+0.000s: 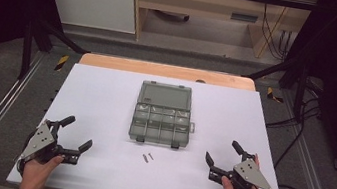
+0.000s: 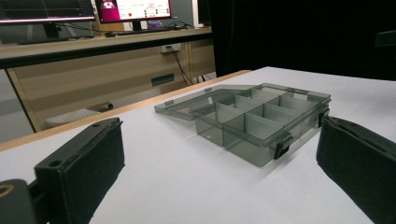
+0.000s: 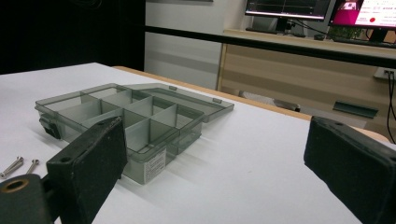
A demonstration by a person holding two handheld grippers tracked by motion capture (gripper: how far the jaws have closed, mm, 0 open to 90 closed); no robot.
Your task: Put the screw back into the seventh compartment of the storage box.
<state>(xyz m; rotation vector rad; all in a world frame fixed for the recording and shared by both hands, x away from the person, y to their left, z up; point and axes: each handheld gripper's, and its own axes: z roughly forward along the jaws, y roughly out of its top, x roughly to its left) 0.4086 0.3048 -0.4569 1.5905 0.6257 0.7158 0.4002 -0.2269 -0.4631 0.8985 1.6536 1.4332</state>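
Both grippers — left gripper (image 1: 74, 133), right gripper (image 1: 222, 152) — wide open, holding nothing; two screws (image 1: 147, 157) near open compartment box (image 1: 161, 113) on table (image 1: 96, 94).

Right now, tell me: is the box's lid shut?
No, the box lies open on the table, its lid folded back flat behind the compartments.

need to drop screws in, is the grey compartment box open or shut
Open. The compartment box has its lid folded flat back on the table, and its dividers show bare from above.
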